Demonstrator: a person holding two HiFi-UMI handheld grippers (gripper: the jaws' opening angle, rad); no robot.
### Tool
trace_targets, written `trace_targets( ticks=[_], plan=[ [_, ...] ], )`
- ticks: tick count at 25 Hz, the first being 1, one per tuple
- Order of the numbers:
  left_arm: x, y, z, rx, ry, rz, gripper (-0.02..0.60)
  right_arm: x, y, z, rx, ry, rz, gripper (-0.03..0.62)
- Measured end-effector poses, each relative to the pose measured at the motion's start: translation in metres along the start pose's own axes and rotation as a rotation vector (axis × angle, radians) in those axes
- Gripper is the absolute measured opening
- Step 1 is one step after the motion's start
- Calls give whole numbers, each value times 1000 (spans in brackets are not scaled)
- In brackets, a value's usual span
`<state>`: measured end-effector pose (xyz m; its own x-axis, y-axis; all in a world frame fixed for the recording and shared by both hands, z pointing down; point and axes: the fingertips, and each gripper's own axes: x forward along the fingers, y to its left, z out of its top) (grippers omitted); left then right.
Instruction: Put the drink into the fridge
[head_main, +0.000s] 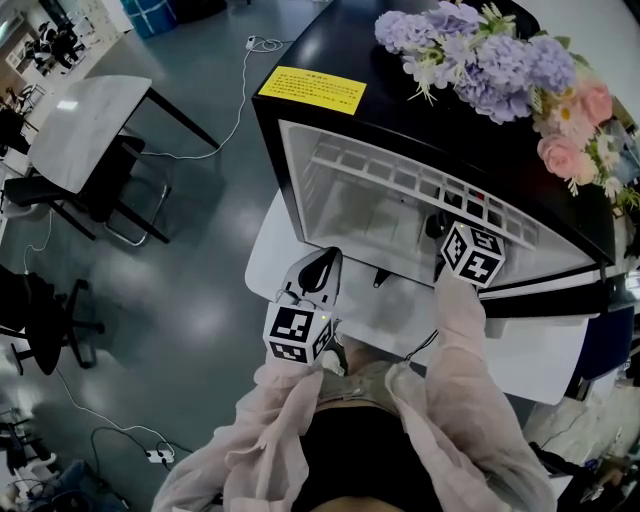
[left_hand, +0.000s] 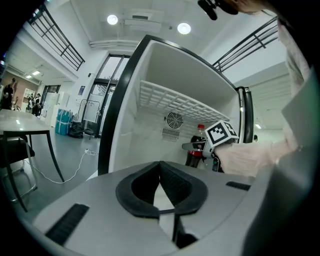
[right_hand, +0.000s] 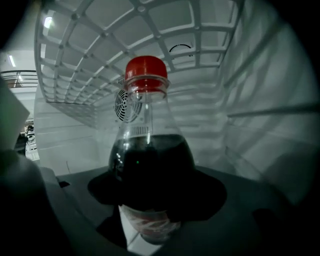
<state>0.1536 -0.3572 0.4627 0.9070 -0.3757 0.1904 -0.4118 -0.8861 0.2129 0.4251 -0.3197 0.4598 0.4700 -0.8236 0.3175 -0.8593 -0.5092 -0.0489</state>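
Note:
The drink is a cola bottle (right_hand: 150, 160) with a red cap, upright inside the open black fridge (head_main: 300, 150). My right gripper (right_hand: 157, 191) reaches into the fridge at its right side, and its dark pads close round the bottle's body above the label. The left gripper view shows the same bottle (left_hand: 199, 138) in the right gripper (left_hand: 194, 146), near the fridge's back wall and its fan. My left gripper (head_main: 325, 265) hovers outside the fridge opening at the lower left. Its jaws (left_hand: 160, 167) are shut, tips touching, with nothing between them.
A white wire shelf (right_hand: 100, 65) spans the fridge above the bottle. Artificial flowers (head_main: 500, 60) lie on the fridge top beside a yellow label (head_main: 312, 90). The fridge stands on a white table (head_main: 275, 250). A grey table (head_main: 85, 125), chairs and floor cables are at the left.

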Motion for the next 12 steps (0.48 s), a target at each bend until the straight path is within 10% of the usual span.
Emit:
trace_targets(
  ticks=[12],
  plan=[
    [-6, -4, -8, 0, 15, 10, 12, 2, 2, 1, -2, -32, 10, 324]
  ],
)
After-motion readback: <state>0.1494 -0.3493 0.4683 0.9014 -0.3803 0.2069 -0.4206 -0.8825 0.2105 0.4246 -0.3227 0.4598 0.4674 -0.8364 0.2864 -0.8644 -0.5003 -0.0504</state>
